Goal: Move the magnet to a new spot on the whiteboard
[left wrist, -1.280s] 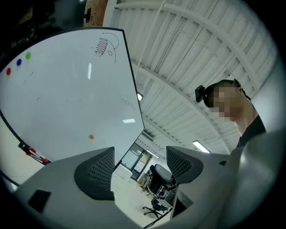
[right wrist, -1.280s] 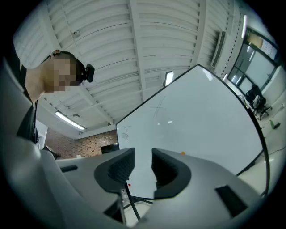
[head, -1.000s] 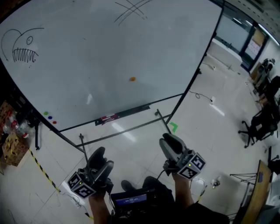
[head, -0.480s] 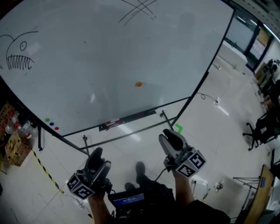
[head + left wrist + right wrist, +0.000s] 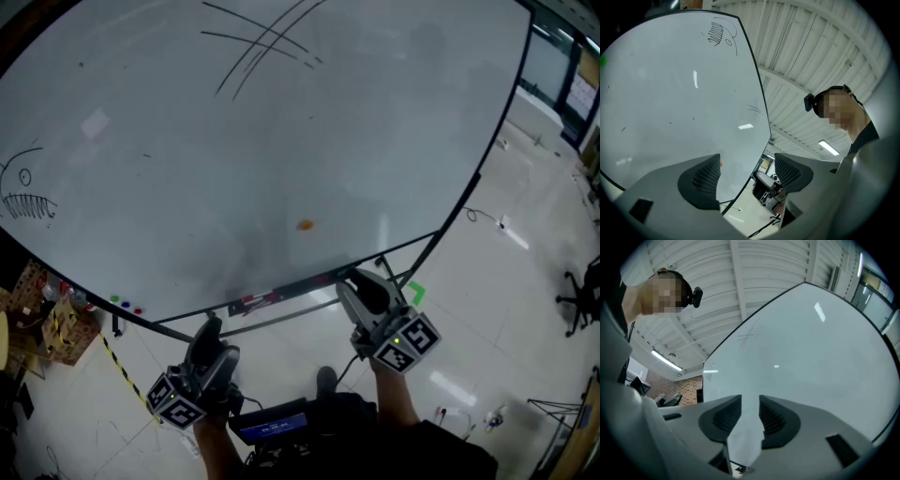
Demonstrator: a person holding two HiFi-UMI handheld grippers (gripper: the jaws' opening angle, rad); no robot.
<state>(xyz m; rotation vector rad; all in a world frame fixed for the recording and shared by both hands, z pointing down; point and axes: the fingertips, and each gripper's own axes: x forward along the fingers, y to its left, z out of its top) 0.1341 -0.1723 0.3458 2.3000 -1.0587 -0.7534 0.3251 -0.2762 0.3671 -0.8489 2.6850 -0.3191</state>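
A small orange magnet point(image 5: 306, 225) sticks to the lower middle of the big whiteboard point(image 5: 281, 122). My right gripper point(image 5: 361, 284) is held up just below and right of it, near the board's bottom edge and apart from the magnet. In the right gripper view its jaws point(image 5: 750, 414) stand a narrow gap apart with nothing between them. My left gripper point(image 5: 210, 330) hangs lower at the left. Its jaws point(image 5: 746, 174) are wide open and empty, and a sliver of the orange magnet point(image 5: 720, 164) shows beside the left pad point(image 5: 704, 180).
A marker tray point(image 5: 281, 296) runs under the board on its black stand. Small coloured magnets point(image 5: 127, 304) sit at the board's lower left, a fish drawing point(image 5: 28, 202) at the left, crossed lines point(image 5: 267, 42) at the top. Boxes point(image 5: 52, 319) and hazard tape lie on the floor at the left.
The whiteboard now fills more of the head view and the magnet sits lower in the frame. Both grippers have come nearer to the board's bottom edge, the right one closest.
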